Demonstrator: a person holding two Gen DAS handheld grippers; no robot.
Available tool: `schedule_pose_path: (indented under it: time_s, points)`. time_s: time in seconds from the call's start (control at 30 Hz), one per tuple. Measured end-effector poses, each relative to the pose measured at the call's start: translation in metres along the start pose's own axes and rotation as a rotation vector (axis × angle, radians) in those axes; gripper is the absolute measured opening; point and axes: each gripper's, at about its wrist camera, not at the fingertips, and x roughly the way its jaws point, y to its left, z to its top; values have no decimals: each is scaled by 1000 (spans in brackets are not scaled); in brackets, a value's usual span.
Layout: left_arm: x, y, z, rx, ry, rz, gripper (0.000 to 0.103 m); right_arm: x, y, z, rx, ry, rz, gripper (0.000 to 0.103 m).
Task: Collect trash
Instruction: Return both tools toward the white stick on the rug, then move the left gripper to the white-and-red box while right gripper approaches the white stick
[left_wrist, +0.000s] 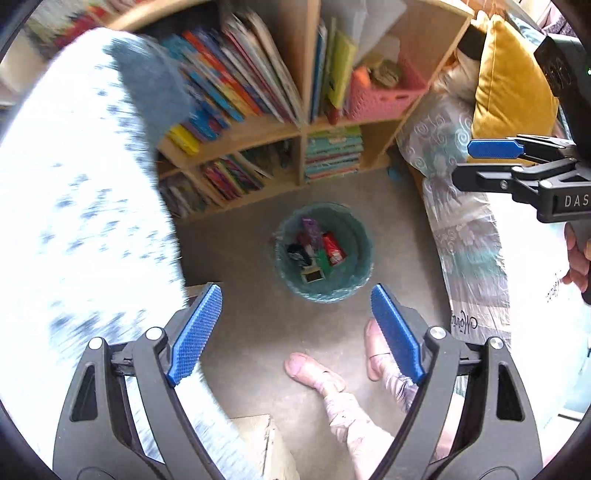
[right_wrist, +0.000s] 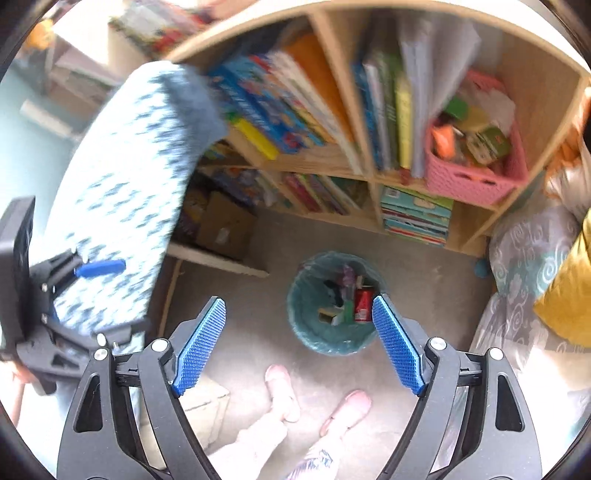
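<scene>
A teal bin (left_wrist: 356, 236) (right_wrist: 306, 332) with a plastic liner stands on the grey floor below both grippers. Inside lie a red can (left_wrist: 334, 249) (right_wrist: 364, 304), a purple wrapper (left_wrist: 312, 227) and other scraps. My left gripper (left_wrist: 295, 291) hangs high over the bin, jaws wide open with nothing between them. My right gripper (right_wrist: 298, 302) is also open and empty above the bin. In the left wrist view the right gripper (left_wrist: 476, 164) shows at the right edge. The left gripper (right_wrist: 107, 301) appears at the left edge of the right wrist view.
A white, blue-patterned padded board (left_wrist: 74, 203) (right_wrist: 122, 184) juts in from the left. A wooden bookshelf (left_wrist: 295, 129) with books and a pink basket (right_wrist: 476, 177) stands behind the bin. Cushions (left_wrist: 509, 92) pile up on the right. The person's feet in pink slippers (left_wrist: 314, 369) (right_wrist: 284, 387) stand near the bin.
</scene>
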Motion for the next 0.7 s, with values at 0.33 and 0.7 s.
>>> schedule_pose_path:
  time_s: [0.33,0.7]
  points:
    - [-127,67,-73,-233,-98,159,87,-63,117,29,-406,-43,151,89]
    - [-201,154,-185,-614,-153,353,90,-68,273,83,-853,-38,336,89]
